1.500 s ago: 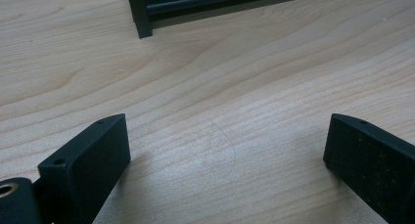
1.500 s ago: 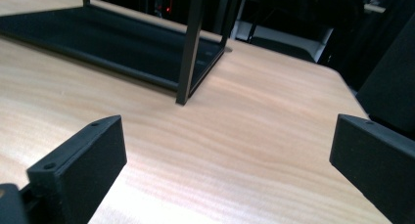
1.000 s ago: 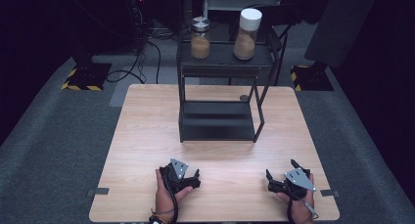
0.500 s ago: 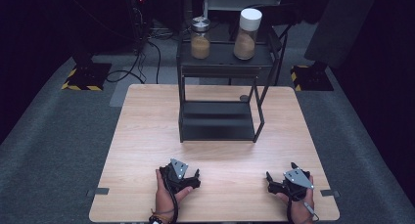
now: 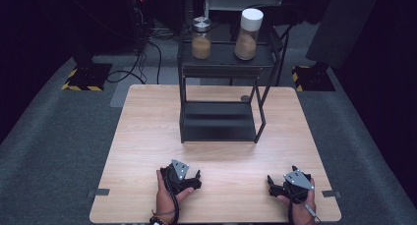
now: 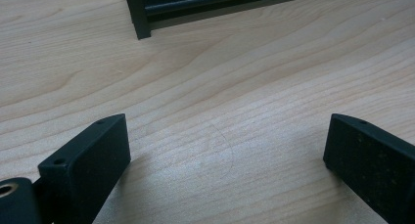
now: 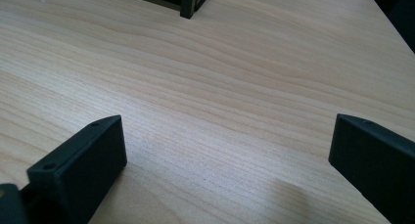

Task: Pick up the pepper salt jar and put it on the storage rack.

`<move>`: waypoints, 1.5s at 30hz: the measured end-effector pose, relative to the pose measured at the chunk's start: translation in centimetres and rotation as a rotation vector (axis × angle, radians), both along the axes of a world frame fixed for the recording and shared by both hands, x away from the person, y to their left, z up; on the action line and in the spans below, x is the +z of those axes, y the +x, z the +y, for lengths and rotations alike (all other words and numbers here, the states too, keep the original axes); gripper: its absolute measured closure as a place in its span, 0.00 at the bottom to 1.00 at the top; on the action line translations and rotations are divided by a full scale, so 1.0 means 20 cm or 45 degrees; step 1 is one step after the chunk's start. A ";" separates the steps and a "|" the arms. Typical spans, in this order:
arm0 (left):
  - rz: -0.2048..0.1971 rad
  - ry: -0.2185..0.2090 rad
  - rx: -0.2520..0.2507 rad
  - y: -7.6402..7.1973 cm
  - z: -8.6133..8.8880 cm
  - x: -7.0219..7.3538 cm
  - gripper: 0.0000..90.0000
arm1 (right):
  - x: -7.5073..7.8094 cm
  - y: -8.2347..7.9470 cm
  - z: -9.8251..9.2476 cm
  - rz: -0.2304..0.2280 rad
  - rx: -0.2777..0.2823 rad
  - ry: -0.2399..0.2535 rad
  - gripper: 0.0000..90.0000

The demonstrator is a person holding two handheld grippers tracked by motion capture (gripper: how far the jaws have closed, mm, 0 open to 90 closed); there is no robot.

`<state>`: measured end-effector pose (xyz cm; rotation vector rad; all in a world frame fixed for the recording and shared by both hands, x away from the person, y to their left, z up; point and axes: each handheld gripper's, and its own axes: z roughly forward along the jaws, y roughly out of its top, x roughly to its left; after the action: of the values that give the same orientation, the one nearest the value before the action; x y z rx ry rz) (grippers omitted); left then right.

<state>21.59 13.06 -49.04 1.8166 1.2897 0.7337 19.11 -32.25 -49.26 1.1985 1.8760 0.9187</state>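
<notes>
Both grippers rest low on the wooden table (image 5: 147, 136) near its front edge, each held in a hand. My left gripper (image 5: 182, 171) is open, its black jaws spread wide over bare wood (image 6: 227, 155). My right gripper (image 5: 285, 180) is also open, with nothing between its jaws (image 7: 227, 155). A black two-level rack (image 5: 219, 122) stands at the middle back of the table. On its top shelf stand a jar with a metal lid (image 5: 201, 38) and a taller jar with a white lid (image 5: 247, 33), both holding brown powder.
The rack's front corner post (image 6: 137, 18) lies ahead of the left gripper, and another post (image 7: 188, 6) ahead of the right one. A small dark round thing (image 5: 245, 98) sits on the table behind the rack. Cables and stands lie on the grey floor beyond.
</notes>
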 end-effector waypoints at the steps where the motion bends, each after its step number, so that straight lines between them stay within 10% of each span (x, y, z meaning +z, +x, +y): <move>1: 0.000 0.000 -0.001 0.00 0.00 0.00 0.03 | 0.00 0.00 0.00 0.003 -0.001 0.002 0.00; 9: -0.001 0.003 -0.002 0.00 0.00 0.00 0.03 | 0.06 0.11 -0.11 0.172 0.023 0.185 0.00; 45: 0.001 -0.002 -0.002 0.00 0.00 0.00 0.03 | 0.05 0.12 -0.11 0.172 0.041 0.182 0.00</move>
<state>21.61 13.10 -49.04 1.8170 1.2888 0.7305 21.45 -34.44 -48.16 1.3488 1.9678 1.0270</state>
